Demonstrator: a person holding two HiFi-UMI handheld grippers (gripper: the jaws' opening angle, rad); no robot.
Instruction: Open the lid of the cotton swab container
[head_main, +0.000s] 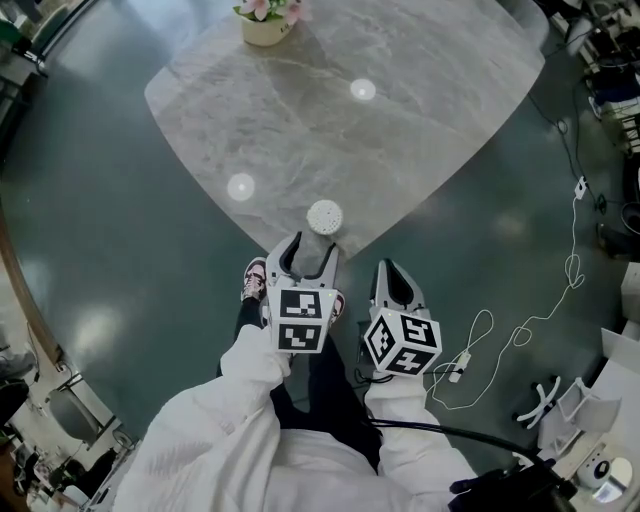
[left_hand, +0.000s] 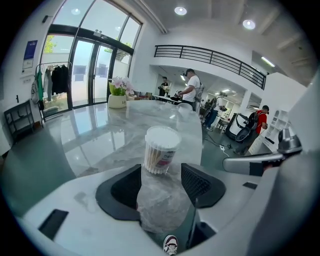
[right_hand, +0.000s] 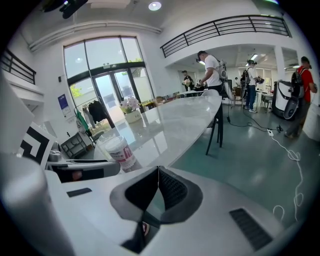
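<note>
The cotton swab container (head_main: 325, 216) is a clear round tub with a white lid. It stands upright at the near tip of the grey marble table (head_main: 400, 140). My left gripper (head_main: 312, 250) is open just short of it. In the left gripper view the container (left_hand: 161, 149) sits a little beyond the gap of the left gripper (left_hand: 161, 182), and neither pad touches it. My right gripper (head_main: 392, 270) hangs off the table's edge to the right, shut with nothing in it. The right gripper view shows the container (right_hand: 120, 151) to the left of the right gripper (right_hand: 158, 172), with the lid on.
A pot of pink flowers (head_main: 265, 20) stands at the table's far end. A white cable (head_main: 560, 290) trails over the green floor at the right. The person's shoe (head_main: 255, 280) shows under the left gripper. A chair (right_hand: 220, 125) and several people are further back.
</note>
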